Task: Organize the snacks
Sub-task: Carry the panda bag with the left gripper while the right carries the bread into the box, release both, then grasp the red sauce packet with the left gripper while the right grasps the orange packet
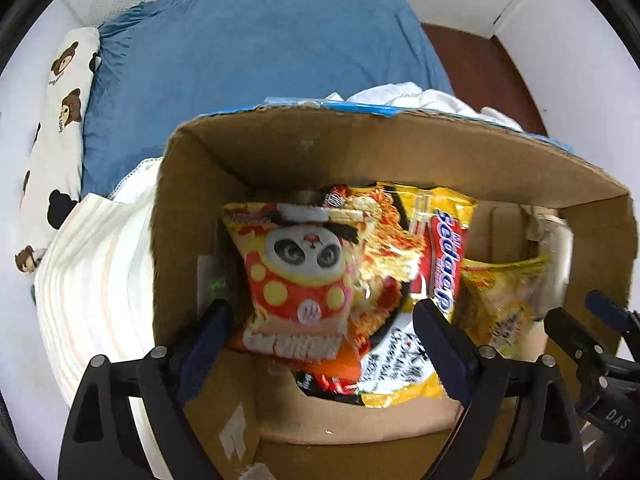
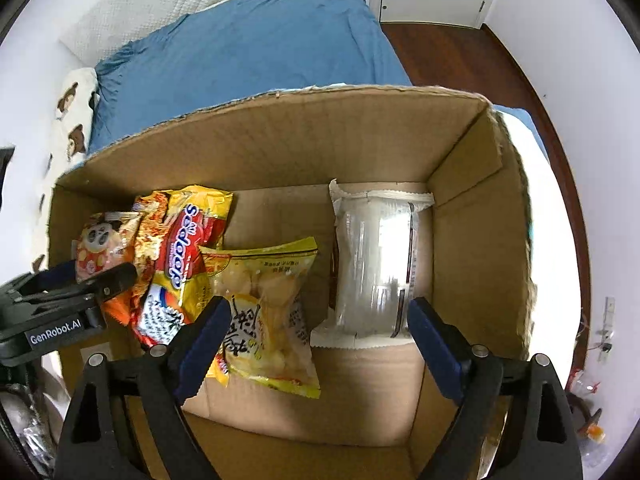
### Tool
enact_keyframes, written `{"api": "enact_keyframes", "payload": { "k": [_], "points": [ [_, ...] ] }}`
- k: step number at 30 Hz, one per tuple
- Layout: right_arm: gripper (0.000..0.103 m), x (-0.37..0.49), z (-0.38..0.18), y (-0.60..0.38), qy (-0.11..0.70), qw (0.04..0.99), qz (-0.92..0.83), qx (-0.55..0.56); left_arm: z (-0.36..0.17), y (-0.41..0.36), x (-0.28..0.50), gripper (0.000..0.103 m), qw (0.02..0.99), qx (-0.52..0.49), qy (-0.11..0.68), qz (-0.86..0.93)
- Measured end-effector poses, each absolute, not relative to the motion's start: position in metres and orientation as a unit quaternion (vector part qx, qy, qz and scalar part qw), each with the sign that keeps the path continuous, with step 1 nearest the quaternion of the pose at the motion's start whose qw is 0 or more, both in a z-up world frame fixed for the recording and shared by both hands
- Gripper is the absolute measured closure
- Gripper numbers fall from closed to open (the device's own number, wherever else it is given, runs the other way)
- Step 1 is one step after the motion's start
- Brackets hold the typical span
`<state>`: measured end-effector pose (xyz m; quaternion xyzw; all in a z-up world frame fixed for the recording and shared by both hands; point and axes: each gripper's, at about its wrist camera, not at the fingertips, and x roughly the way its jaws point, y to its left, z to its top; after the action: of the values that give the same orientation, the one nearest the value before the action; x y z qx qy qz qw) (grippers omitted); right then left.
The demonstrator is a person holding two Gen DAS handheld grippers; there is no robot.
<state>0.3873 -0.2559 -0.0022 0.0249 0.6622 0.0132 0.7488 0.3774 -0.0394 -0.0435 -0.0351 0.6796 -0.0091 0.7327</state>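
Observation:
A cardboard box [image 1: 400, 152] on the bed holds snack packets. In the left wrist view a red panda packet [image 1: 300, 276] stands at the box's left end, with a yellow-red Sedaap noodle packet [image 1: 440, 256] beside it. My left gripper [image 1: 320, 332] is open over the box, the panda packet between its fingers and apart from them. In the right wrist view the box [image 2: 280, 140] also holds a yellow chip bag [image 2: 268, 312] and a clear silvery packet [image 2: 380, 264]. My right gripper [image 2: 320, 328] is open and empty above these two.
The box sits on a bed with a blue cover [image 1: 260, 48]. A bear-print pillow [image 1: 60, 120] lies at the left and a striped cloth [image 1: 100, 280] beside the box. Dark wood floor [image 2: 460, 52] lies to the right.

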Motion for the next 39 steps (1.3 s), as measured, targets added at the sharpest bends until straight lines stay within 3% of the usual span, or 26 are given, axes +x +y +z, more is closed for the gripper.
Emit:
{"api": "enact_keyframes", "payload": {
  "k": [8,27,34,39],
  "points": [
    [0.011,0.336,0.026,-0.262,0.625,0.781,0.013,0.018,-0.007,-0.032,0.328,0.01,0.779,-0.095,0.619,-0.028],
    [0.011,0.204,0.102,-0.255,0.52,0.854,0.03,-0.002,0.081,-0.048,0.185,0.01,0.873,-0.04,0.485,-0.016],
    [0.011,0.156,0.123,-0.263,0.515,0.856,0.047,0.033,0.095,-0.04,0.137,0.01,0.876,-0.063,0.478,-0.02],
    [0.011,0.112,0.091,-0.285,0.556,0.827,0.04,0.069,0.068,-0.033,0.097,0.01,0.855,-0.078,0.513,-0.006]
  ]
}}
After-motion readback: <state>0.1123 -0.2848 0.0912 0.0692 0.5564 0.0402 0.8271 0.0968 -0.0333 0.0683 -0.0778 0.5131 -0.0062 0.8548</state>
